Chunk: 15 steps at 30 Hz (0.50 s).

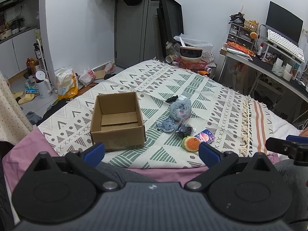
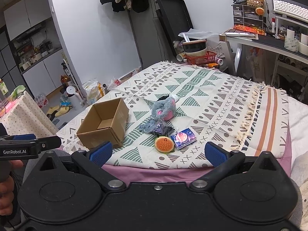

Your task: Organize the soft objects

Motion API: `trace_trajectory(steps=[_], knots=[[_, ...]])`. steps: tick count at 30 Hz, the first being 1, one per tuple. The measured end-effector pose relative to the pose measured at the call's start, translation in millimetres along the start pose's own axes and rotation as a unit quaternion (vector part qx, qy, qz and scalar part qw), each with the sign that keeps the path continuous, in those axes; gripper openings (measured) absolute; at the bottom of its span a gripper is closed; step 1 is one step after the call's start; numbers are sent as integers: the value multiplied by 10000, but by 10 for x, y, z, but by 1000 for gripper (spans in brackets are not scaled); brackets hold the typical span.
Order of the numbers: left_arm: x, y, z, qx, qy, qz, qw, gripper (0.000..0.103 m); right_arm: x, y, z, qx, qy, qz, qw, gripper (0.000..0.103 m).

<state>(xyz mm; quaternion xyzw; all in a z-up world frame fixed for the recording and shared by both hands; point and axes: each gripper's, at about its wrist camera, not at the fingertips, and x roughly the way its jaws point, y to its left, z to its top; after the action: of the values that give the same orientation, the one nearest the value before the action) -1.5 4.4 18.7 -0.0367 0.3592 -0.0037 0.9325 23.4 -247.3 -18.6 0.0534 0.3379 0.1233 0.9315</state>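
- Left gripper [image 1: 152, 153]: jaws wide apart, nothing between them, hovering over the near edge of the bed [image 1: 173, 175], above a grey-clad leg.
- Right gripper [image 2: 158, 154]: jaws also wide apart and empty, over the same near edge; a hand [image 2: 6, 190] shows at the left edge of its view, holding the other tool.
- Cardboard box [image 1: 117, 120]: open, empty inside, on the patterned blanket [image 1: 211, 96]; ahead of the left jaws, toward their left finger. From the right jaws it lies ahead and left.
- Burger squishy [image 2: 164, 144]: closest soft item, just ahead of the right jaws, near centre; in the left view it sits right beside the right finger's tip.
- Blue packet with planet print [image 2: 183, 138]: touching the burger on its right side, lying flat.
- Dark item in clear plastic bag [image 2: 160, 129]: just beyond the burger, overlapping a small grey-blue plush [image 1: 166, 126].
- Grey fluffy plush with pink patches [image 2: 164, 109]: farther ahead, beyond the bagged item, right of the box.
- Small black object [image 1: 171, 98]: behind the fluffy plush, too small to identify.
- Nothing stands between either pair of jaws and the pile; the box is apart from the pile, clear blanket between.
- Surroundings: bench with keyboard [image 1: 286, 45] far right; red basket with bowls [image 2: 200, 55] beyond the bed's far end; bags, kettle, slippers on the floor at left.
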Motion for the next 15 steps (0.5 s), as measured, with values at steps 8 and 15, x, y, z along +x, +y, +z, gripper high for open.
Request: trace_trajectory(steps=[8,15], knots=[[47,-33,50,-34,37,-16,10000,103,81,-61,10,21,20,12,10000,103],[330,-83,26,-186,156,-42,9997,103,180,-226,-3,120,80,48,9999,103]])
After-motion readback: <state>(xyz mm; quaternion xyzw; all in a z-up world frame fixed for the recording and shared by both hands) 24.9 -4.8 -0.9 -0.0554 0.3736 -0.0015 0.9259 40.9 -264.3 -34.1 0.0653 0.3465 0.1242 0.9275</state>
